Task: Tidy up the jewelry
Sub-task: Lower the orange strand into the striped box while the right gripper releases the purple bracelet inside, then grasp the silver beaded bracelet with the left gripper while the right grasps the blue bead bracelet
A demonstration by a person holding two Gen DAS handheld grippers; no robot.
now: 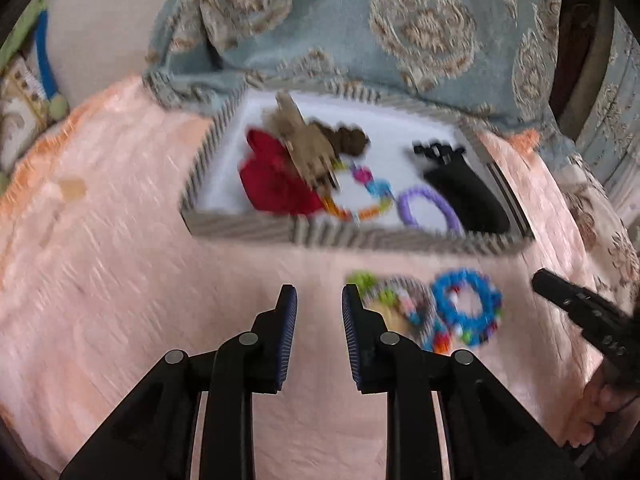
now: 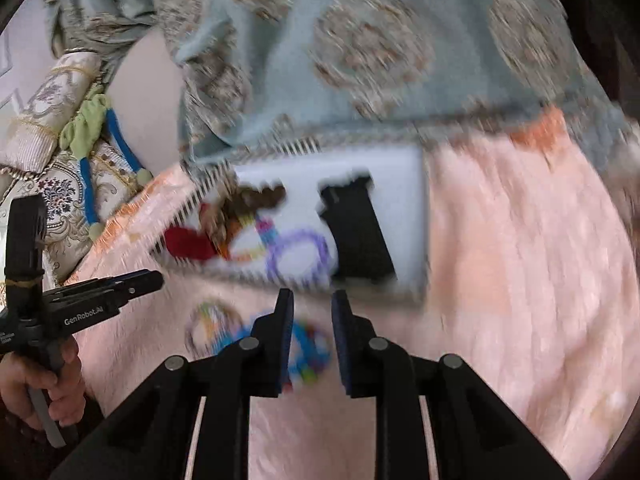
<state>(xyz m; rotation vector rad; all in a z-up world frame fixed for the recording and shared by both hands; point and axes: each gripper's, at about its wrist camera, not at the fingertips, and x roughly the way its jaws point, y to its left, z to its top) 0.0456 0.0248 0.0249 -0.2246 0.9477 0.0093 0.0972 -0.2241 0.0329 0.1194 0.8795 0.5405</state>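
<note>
Jewelry lies in two places as I see it; some sits inside a striped-walled tray [image 1: 248,234] with a white floor, and two beaded bracelets lie outside it on the peach bedspread [image 1: 120,280]. Inside the tray I make out a red cloth piece [image 1: 276,184], a brown bundle [image 1: 308,144] over it, a multicoloured bead bracelet [image 1: 376,196], a purple ring-shaped bracelet [image 1: 428,208] and a black pouch [image 1: 468,196] toward the right end; motion blur softens all of them. Just in front of the tray's near wall, a blue beaded bracelet [image 1: 468,308] rests touching a paler mixed-bead bracelet [image 1: 404,308]. My left tongs [image 1: 319,300] hang over bare bedspread just left of that pair, slightly parted with nothing between the pads. My right tongs [image 2: 312,308] sit above the blue bracelet, also slightly parted and gripping nothing; whether they touch it I cannot tell. A hand [image 2: 44,392] holds the left tool's handle in the right view. Behind the tray lies a blue patterned cushion [image 1: 360,32].
</note>
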